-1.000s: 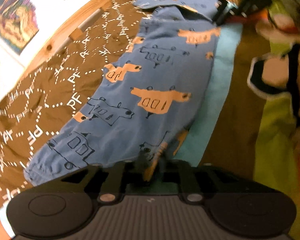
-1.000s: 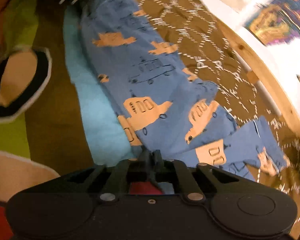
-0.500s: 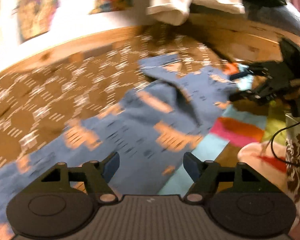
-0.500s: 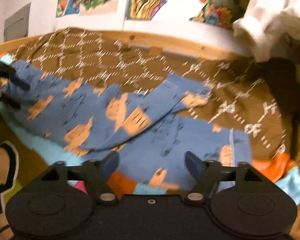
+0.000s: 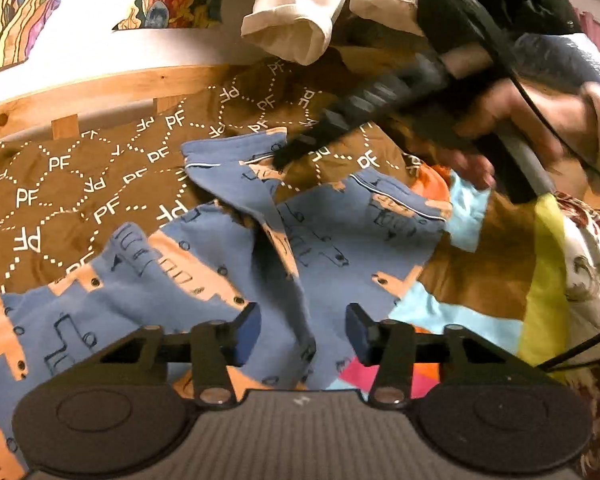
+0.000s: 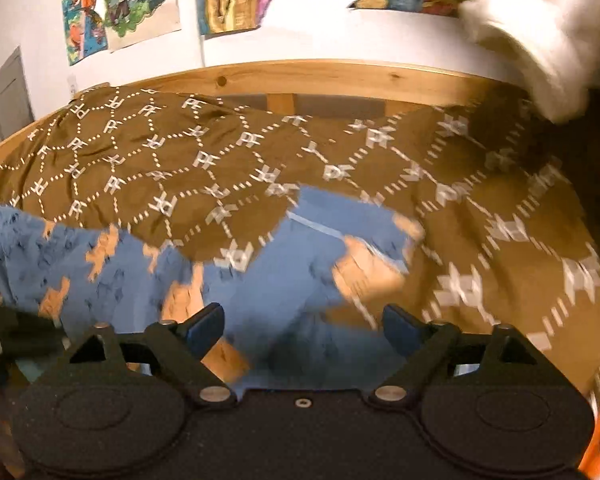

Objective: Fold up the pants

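Blue cotton pants (image 5: 148, 300) with orange prints, spread from lower left to centre frame over brown patterned bedding (image 5: 60, 184). Left gripper (image 5: 303, 330) low centre, fingers wide apart, empty, straddling a raised fabric ridge. Right gripper (image 6: 303, 326) likewise agape, holding nothing, above blurred cloth. Best to flatten that ridge first, then pinch both layers at the waistband (image 5: 228, 156), upper centre, before folding.

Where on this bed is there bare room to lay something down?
Free: the brown patterned bedspread between the blue pants and the wooden bed frame. Crowded: the pants' near side, by the colourful blanket, and where white clothing hangs.
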`<state>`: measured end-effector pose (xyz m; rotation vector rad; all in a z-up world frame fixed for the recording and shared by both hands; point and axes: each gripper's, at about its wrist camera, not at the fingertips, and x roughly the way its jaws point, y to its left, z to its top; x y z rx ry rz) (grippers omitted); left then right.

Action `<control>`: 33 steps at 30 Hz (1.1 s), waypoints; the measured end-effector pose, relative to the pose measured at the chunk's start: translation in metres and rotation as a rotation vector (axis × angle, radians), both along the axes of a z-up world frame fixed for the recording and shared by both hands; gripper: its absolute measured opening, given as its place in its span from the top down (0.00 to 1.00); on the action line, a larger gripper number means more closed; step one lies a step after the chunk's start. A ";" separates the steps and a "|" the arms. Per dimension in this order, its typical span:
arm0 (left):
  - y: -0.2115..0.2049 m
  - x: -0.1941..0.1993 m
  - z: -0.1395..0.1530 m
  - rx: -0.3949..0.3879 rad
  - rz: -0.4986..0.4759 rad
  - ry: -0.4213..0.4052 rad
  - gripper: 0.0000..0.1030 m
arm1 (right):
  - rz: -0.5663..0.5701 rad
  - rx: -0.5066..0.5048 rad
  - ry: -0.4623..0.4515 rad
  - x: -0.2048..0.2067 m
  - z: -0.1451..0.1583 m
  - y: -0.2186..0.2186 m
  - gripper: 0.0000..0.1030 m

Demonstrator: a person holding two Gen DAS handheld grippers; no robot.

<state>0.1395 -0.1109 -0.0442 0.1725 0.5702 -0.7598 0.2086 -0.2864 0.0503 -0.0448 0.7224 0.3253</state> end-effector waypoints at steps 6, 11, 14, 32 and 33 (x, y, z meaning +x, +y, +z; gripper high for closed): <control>-0.013 0.017 -0.010 0.025 0.018 0.060 0.69 | 0.024 -0.041 0.054 0.056 0.013 0.042 0.37; -0.014 0.027 -0.014 0.028 0.044 0.096 0.69 | 0.021 -0.167 0.117 0.083 0.000 0.081 0.38; -0.013 0.032 -0.013 0.025 0.058 0.121 0.92 | 0.000 -0.232 0.155 0.093 -0.016 0.090 0.45; -0.025 -0.005 0.001 0.163 0.004 0.002 1.00 | -0.423 0.200 -0.080 -0.046 0.006 -0.045 1.00; -0.027 -0.006 -0.003 0.182 -0.001 0.002 1.00 | -0.461 0.214 -0.086 -0.061 0.002 -0.054 1.00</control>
